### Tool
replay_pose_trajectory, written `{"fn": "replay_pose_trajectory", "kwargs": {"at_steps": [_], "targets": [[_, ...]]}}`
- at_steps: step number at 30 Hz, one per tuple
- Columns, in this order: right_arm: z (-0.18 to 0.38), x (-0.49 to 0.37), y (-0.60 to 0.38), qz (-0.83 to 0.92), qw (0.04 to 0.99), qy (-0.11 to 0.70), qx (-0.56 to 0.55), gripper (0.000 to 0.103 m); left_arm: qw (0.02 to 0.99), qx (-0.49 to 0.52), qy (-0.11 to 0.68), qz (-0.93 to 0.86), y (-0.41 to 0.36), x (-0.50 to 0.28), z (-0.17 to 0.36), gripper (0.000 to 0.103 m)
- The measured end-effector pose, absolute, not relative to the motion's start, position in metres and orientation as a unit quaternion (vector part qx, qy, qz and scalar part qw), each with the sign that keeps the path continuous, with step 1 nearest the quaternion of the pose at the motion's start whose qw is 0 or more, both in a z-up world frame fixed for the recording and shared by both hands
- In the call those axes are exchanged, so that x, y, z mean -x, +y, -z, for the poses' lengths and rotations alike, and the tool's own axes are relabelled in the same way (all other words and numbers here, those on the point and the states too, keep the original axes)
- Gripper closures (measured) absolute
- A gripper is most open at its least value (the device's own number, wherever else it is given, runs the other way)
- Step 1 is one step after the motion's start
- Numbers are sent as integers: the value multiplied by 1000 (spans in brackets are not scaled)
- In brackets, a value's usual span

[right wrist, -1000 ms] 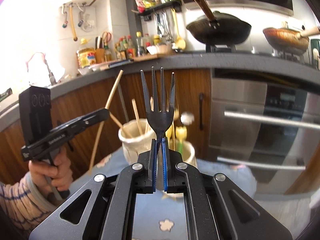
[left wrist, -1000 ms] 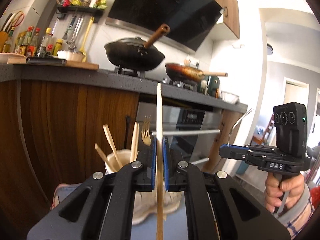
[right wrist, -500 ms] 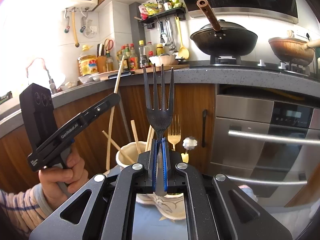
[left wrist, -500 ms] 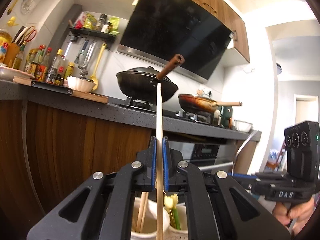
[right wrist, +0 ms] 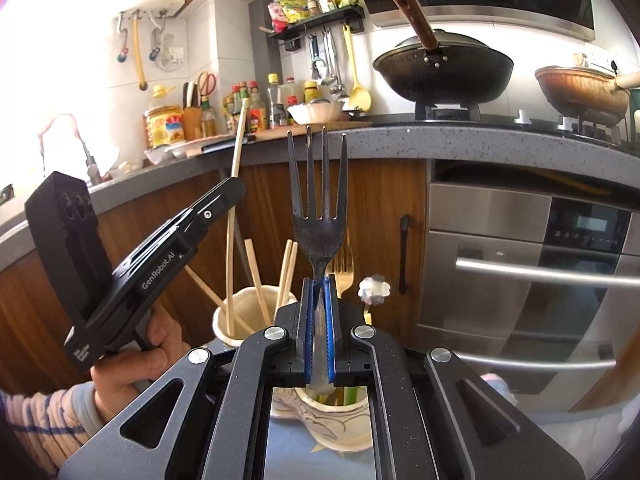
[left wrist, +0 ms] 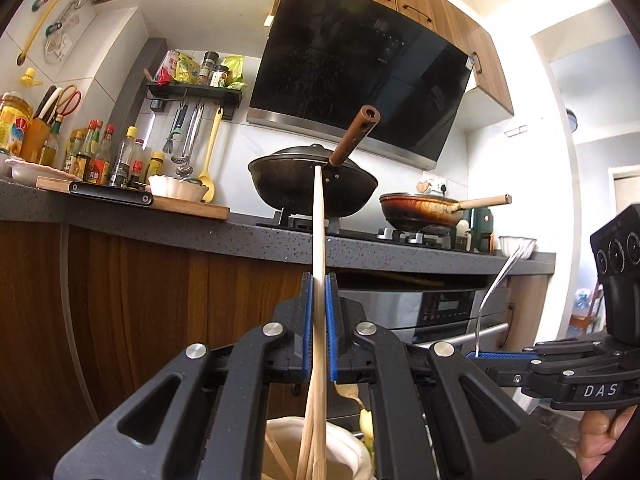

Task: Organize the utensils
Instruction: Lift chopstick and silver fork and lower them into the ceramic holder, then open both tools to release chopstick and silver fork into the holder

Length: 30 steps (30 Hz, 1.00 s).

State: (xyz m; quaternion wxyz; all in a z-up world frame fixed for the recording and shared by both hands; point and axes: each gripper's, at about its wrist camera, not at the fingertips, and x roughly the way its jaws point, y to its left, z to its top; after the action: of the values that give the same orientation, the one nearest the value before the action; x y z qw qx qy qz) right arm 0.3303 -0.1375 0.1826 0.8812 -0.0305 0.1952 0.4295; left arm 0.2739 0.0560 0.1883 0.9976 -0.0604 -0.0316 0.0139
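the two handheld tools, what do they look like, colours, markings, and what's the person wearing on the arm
Both are matte black with blue ribbed pads and round silver pivot bolts. In the right wrist view the left tool bears white "GenRobot.AI" lettering; in the left wrist view the right tool reads "DAS". Each carries a black box with round lenses. A striped sleeve, blue, white and pink, covers the left forearm.

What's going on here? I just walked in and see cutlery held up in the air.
A person is sorting utensils with two handheld grippers. The left gripper is shut on a chopstick, held upright over the cup that has other chopsticks in it. The right gripper is shut on a dark fork, tines up, above the second cup. Neither has been dropped in yet.
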Motion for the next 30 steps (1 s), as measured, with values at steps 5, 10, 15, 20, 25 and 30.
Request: {"fn": "replay_pose_trajectory", "kwargs": {"at_steps": [5, 10, 15, 20, 25, 30], "targets": [[-174, -333, -131, -422, 882, 206, 45, 97, 999, 42, -23, -23, 48, -276, -179, 97], [-166, -335, -128, -419, 880, 216, 54, 97, 999, 32, -13, -27, 42, -277, -171, 97], [-156, -338, -125, -419, 877, 229, 58, 97, 999, 30, 0, -32, 38, -281, -163, 97], [-150, -339, -122, -421, 873, 238, 63, 97, 999, 19, 15, -43, 33, -283, -156, 97], [-143, -342, -116, -423, 868, 251, 71, 97, 998, 12, 41, -56, 32, -287, -146, 97], [-133, -346, -111, -420, 864, 266, 78, 97, 996, 4, 63, -65, 30, -288, -136, 97]]}}
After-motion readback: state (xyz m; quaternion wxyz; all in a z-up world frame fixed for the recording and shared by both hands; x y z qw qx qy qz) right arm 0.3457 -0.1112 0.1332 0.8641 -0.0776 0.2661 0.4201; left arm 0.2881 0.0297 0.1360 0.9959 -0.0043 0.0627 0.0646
